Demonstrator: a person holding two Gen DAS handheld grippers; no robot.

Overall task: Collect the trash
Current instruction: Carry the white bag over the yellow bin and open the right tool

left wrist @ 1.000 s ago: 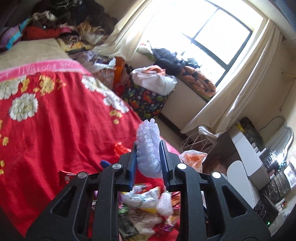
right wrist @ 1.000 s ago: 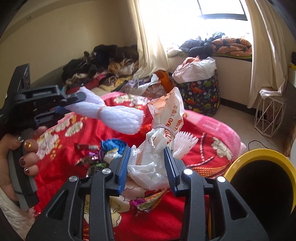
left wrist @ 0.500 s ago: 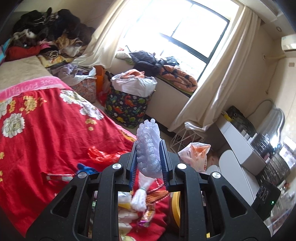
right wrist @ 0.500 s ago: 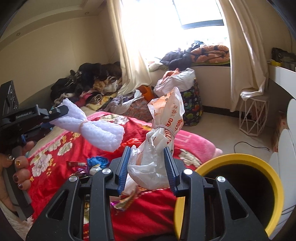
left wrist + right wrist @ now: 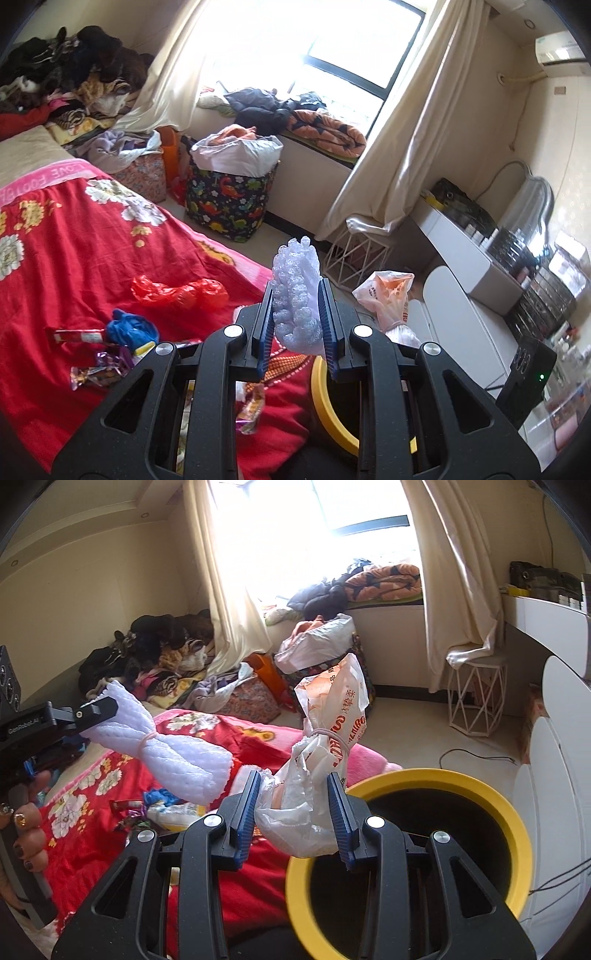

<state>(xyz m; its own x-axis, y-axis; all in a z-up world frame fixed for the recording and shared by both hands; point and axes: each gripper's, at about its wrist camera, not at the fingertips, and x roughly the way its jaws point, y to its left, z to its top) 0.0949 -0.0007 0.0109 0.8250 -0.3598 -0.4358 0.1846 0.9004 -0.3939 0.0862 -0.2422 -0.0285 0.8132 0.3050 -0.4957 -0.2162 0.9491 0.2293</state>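
Note:
My left gripper [image 5: 296, 314] is shut on a white bubble-wrap bundle [image 5: 295, 291], which also shows in the right wrist view [image 5: 166, 753] above the bed. My right gripper [image 5: 295, 805] is shut on a tied white and orange plastic bag [image 5: 325, 746], held just left of the yellow-rimmed trash bin [image 5: 509, 812]. The bin rim [image 5: 321, 391] shows below the left gripper. Loose trash lies on the red floral bedspread [image 5: 74, 258]: a red plastic bag [image 5: 177, 291], a blue scrap [image 5: 133, 328], several snack wrappers [image 5: 96, 369].
A dinosaur-print laundry bag [image 5: 229, 199] stands by the window. A white wire stool [image 5: 354, 254] sits under the curtain. White desk and chair [image 5: 458, 310] are at right. Clothes are piled at the bed's far end [image 5: 66, 81].
Both grippers have swung right from above the bed toward the yellow bin, each holding its load. The bin now fills more of the right wrist view.

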